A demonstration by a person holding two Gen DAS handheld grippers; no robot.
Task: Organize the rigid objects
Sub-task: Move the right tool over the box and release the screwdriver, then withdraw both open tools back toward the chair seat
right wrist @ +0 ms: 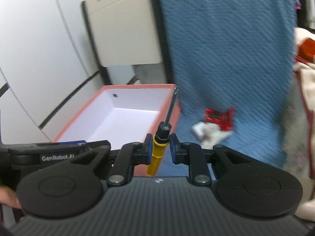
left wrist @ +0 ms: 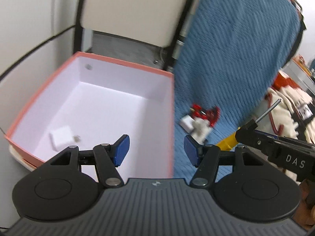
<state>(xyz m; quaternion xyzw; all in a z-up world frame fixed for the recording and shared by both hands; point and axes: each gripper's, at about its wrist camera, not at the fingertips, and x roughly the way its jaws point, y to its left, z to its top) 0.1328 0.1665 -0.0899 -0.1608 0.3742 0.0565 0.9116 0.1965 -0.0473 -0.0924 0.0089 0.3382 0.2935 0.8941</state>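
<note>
Item: yellow-handled screwdriver [right wrist: 157,147], clamped at the handle by the right gripper [right wrist: 159,150], jaws nearly closed on it, shaft angled up toward the near rim of the pink box [right wrist: 135,87]. Left gripper [left wrist: 156,150]: jaws standing partly open, holding nothing, poised over the box's right wall. Box contents: one white adapter [left wrist: 60,140] on the floor, near the front-left corner. Still out on the blue mat [left wrist: 236,49]: a red toy [left wrist: 206,113] and a blurred white object [left wrist: 194,126], touching or just beside each other. Risks, as judged: the long shaft could catch the box rim on the way in; the round handle could swivel in the pads; the two grippers sit close and could collide.
</note>
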